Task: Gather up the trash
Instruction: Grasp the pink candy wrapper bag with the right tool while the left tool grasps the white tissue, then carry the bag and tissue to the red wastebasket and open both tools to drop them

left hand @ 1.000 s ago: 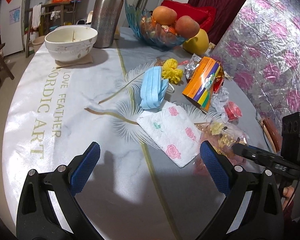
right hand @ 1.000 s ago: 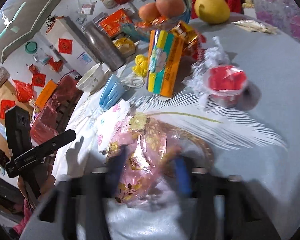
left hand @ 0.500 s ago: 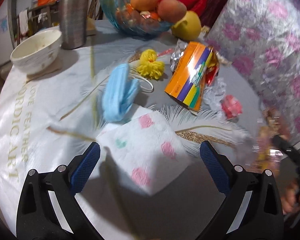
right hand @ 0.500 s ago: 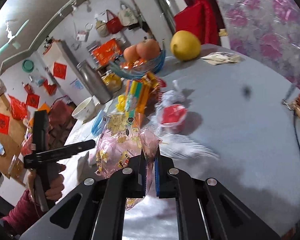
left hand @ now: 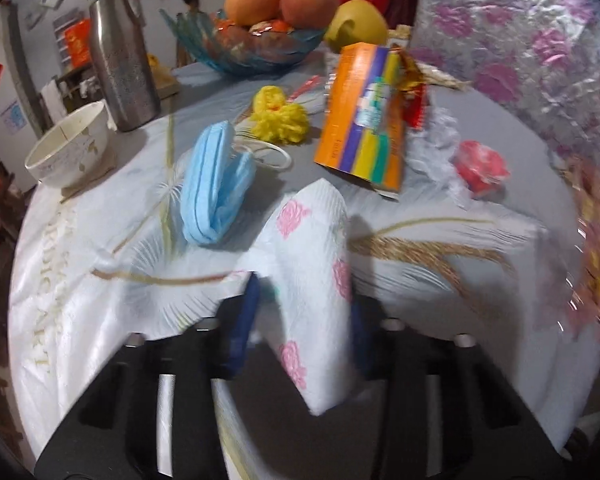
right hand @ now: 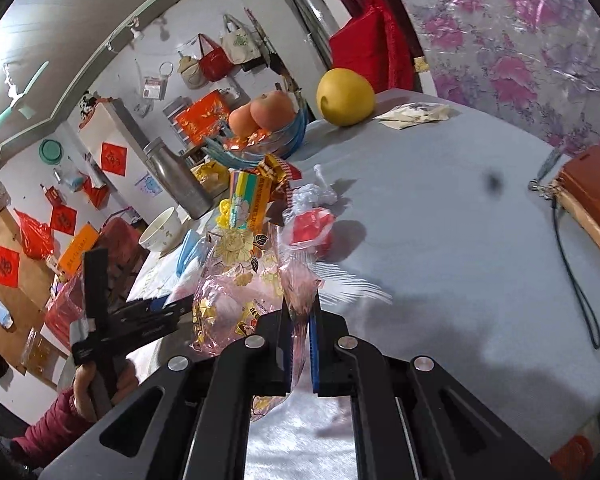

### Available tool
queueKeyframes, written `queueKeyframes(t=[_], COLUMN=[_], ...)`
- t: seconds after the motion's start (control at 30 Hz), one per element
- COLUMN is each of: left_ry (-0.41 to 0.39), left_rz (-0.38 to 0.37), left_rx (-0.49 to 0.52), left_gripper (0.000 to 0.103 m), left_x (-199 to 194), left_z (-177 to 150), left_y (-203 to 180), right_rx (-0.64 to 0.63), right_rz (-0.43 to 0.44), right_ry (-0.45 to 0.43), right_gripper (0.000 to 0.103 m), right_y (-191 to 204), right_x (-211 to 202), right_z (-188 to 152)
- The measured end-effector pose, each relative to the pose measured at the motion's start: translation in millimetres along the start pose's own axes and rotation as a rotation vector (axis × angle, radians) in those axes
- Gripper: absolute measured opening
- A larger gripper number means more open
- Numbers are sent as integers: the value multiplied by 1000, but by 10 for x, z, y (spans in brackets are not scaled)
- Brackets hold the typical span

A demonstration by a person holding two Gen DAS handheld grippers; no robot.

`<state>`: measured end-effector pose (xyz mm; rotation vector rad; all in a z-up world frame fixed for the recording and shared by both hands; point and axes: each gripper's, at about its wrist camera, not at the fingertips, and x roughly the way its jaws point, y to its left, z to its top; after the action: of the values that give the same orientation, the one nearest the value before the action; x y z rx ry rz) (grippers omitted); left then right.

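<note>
Left claw (left hand: 300,320) pinches the floral napkin (left hand: 312,280) beside the blue mask (left hand: 216,188); right claw (right hand: 299,344) clamps the pink wrapper (right hand: 240,280).

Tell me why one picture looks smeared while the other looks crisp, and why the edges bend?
Left wrist view: motion blur smears the left gripper, the floral napkin between its fingers and the tablecloth. Right wrist view: mostly sharp, the right gripper pinching the pink plastic bag. Both views: fisheye lenses curve edges, corners black.
</note>
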<state>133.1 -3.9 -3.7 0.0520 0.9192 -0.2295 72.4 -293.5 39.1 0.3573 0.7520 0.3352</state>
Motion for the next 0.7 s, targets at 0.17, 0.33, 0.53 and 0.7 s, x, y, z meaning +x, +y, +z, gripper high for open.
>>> queueKeyframes(t=[0.17,0.33,0.53,0.7], left_ry=[-58,-98,-109,-118], left_rz=[-96,-159,-232,-291], left_rx=[-10,19,80,146], left_gripper=[20,20,20,20], left_x=[-302,-527,-636,-705], left_z=[-38,36,90,84], left_y=[-59,-297,-727,-1199], right_rx=[12,23,36,63], right_rz=[-15,-28,-84,-158], right_ry=[-39,-84,-133,-168], right_gripper=[7,7,7,7], right_y=[-85,-181,-384,-657], right_x=[-226,-509,-929,-1373], right_z=[-1,-19,-142,-304])
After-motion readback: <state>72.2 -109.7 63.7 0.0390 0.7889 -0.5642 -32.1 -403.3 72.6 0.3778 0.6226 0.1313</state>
